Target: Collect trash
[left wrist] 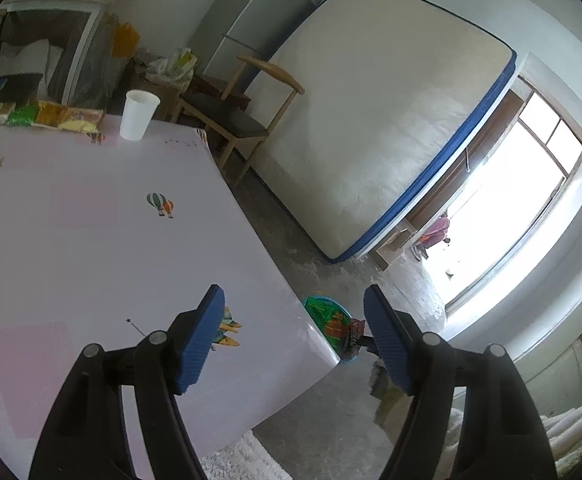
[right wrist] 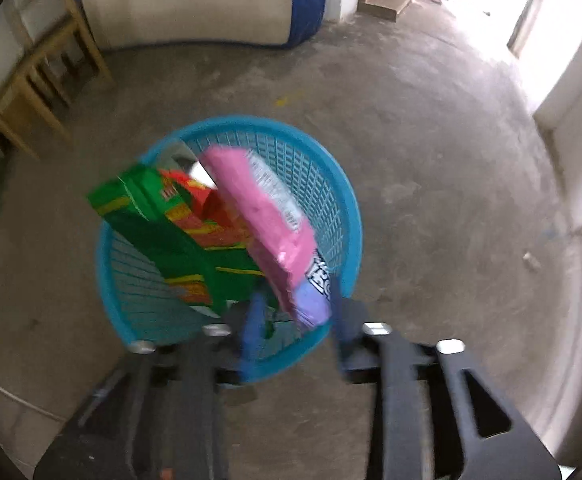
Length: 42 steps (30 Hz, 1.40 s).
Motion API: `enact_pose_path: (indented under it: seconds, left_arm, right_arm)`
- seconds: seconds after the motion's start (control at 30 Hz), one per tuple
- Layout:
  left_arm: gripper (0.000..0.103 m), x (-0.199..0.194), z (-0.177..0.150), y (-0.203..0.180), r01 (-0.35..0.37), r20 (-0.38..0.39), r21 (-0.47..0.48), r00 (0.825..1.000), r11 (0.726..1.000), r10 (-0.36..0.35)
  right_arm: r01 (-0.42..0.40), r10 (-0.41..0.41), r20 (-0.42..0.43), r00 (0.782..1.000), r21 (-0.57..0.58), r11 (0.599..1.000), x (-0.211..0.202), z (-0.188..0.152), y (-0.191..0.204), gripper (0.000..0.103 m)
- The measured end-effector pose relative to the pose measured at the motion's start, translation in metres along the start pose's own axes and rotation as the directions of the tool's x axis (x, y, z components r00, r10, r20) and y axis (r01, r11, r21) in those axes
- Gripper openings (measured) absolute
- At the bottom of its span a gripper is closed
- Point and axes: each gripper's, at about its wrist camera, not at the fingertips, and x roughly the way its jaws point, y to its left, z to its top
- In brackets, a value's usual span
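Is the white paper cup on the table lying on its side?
No. In the left wrist view the white paper cup stands upright, mouth up, near the far edge of the table, beside the snack wrappers.

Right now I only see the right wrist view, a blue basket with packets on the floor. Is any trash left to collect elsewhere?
Observer: Yes. The left wrist view shows snack wrappers lying along the far edge of the table.
Operator: Anything else up there?
Observer: A white paper cup stands upright beside them.
Operator: Is the other gripper carrying something?
Observer: No, the left gripper is open and empty, above the table's near corner.
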Motion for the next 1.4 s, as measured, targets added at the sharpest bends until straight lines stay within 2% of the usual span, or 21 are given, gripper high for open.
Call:
enact_pose_path:
  seconds: [0.2,0.33,0.43,0.57,0.6,0.67,0.8,0.93,1.13,1.17,1.23,1.27,1.33,1.37,1.4]
  left_arm:
    - [0.071,-0.014,-0.008,0.002,-0.023,0.012,0.023,1.0,0.999,0.023]
    - [0.075,-0.028,-0.016,-0.002,-0.073,0.021,0.058,0.997,0.996,0.072]
    - [0.081,-0.047,-0.023,-0.002,-0.111,0.051,0.07,0.993,0.991,0.107]
    - [0.092,-0.072,-0.033,0.004,-0.19,0.062,0.057,0.981,0.98,0.186]
    - [0.094,-0.08,-0.037,0.006,-0.226,0.062,0.045,0.973,0.973,0.223]
    - [0.097,-0.093,-0.042,0.008,-0.267,0.067,0.023,0.962,0.963,0.265]
    - [0.097,-0.121,-0.051,0.008,-0.317,0.086,-0.003,0.945,0.949,0.316]
    - [0.097,-0.132,-0.055,0.0,-0.359,0.122,0.004,0.927,0.934,0.355]
    - [0.097,-0.117,-0.056,-0.013,-0.451,0.125,-0.026,0.884,0.892,0.45]
    - [0.097,-0.114,-0.057,-0.014,-0.46,0.117,-0.028,0.88,0.887,0.46]
    - [0.097,-0.098,-0.06,-0.017,-0.511,0.094,-0.019,0.855,0.859,0.51]
    - [0.097,-0.089,-0.061,-0.02,-0.544,0.088,0.001,0.836,0.839,0.542]
    - [0.097,-0.07,-0.063,-0.027,-0.585,0.081,0.066,0.811,0.808,0.58]
    - [0.097,-0.062,-0.064,-0.031,-0.583,0.079,0.096,0.813,0.807,0.577]
    - [0.097,-0.054,-0.064,-0.037,-0.564,0.075,0.129,0.826,0.816,0.559]
  right_arm:
    - [-0.107,0.103,0.1,0.99,0.037,0.994,-0.074,-0.015,-0.027,0.052]
    - [-0.208,0.2,0.183,0.963,0.028,0.978,-0.142,-0.039,-0.034,0.053]
    - [-0.284,0.282,0.242,0.929,-0.029,0.959,-0.2,-0.074,-0.024,0.057]
    - [-0.368,0.4,0.29,0.869,-0.161,0.916,-0.273,-0.121,0.006,0.068]
    - [-0.391,0.431,0.295,0.853,-0.188,0.901,-0.289,-0.135,0.016,0.07]
    - [-0.436,0.486,0.29,0.824,-0.224,0.872,-0.309,-0.157,0.033,0.073]
    - [-0.476,0.55,0.272,0.79,-0.293,0.829,-0.334,-0.189,0.068,0.074]
    - [-0.472,0.588,0.267,0.763,-0.391,0.79,-0.361,-0.202,0.093,0.076]
    - [-0.423,0.605,0.327,0.726,-0.481,0.768,-0.387,-0.205,0.114,0.093]
    - [-0.406,0.596,0.34,0.727,-0.487,0.773,-0.389,-0.205,0.117,0.095]
    - [-0.363,0.572,0.366,0.734,-0.499,0.787,-0.389,-0.21,0.12,0.095]
    - [-0.313,0.54,0.388,0.747,-0.51,0.801,-0.389,-0.212,0.123,0.095]
    - [-0.19,0.457,0.432,0.777,-0.531,0.826,-0.385,-0.217,0.131,0.095]
    - [-0.146,0.431,0.444,0.786,-0.544,0.827,-0.383,-0.221,0.135,0.095]
    - [-0.097,0.401,0.454,0.796,-0.558,0.824,-0.38,-0.223,0.137,0.095]
